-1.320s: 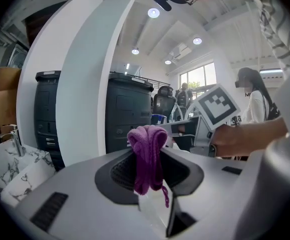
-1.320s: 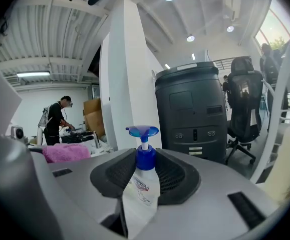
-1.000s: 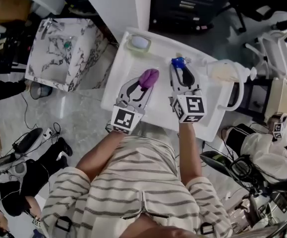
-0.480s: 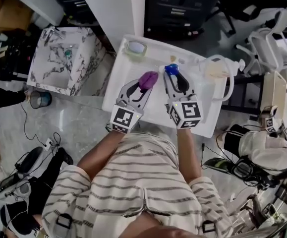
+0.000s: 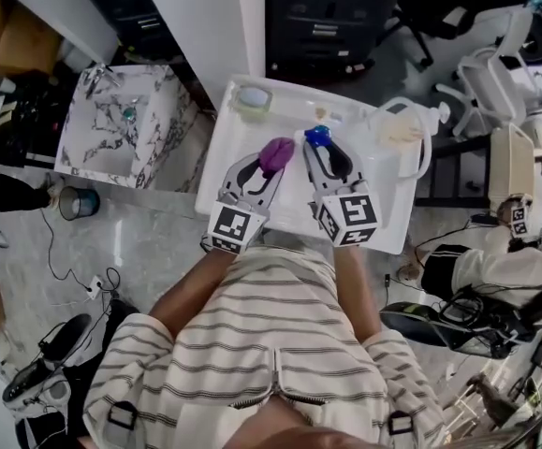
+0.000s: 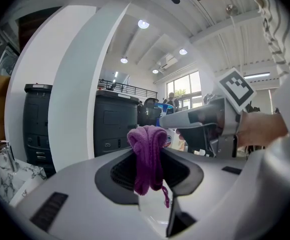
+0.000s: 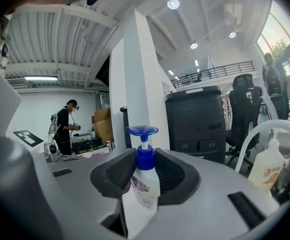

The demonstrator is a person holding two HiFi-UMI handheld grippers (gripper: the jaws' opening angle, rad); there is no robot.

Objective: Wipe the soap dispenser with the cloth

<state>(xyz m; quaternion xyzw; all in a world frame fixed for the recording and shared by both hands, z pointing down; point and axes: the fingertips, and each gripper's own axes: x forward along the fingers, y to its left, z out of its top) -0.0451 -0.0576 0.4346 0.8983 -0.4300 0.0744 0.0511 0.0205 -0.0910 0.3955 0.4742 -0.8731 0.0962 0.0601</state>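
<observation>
From above, the right gripper [image 5: 319,146] covers nearly all of the dispenser [image 5: 317,137], leaving only its blue pump top showing. In the right gripper view the base is cut off below the jaws, which are clamped on its collar and shoulders. It stands upright, long axis vertical, pump on top; I can't tell which way the spout faces. Just left, the left gripper [image 5: 272,160] pinches a bunched purple cloth [image 5: 277,152]. Both are over the white table [image 5: 242,134].
</observation>
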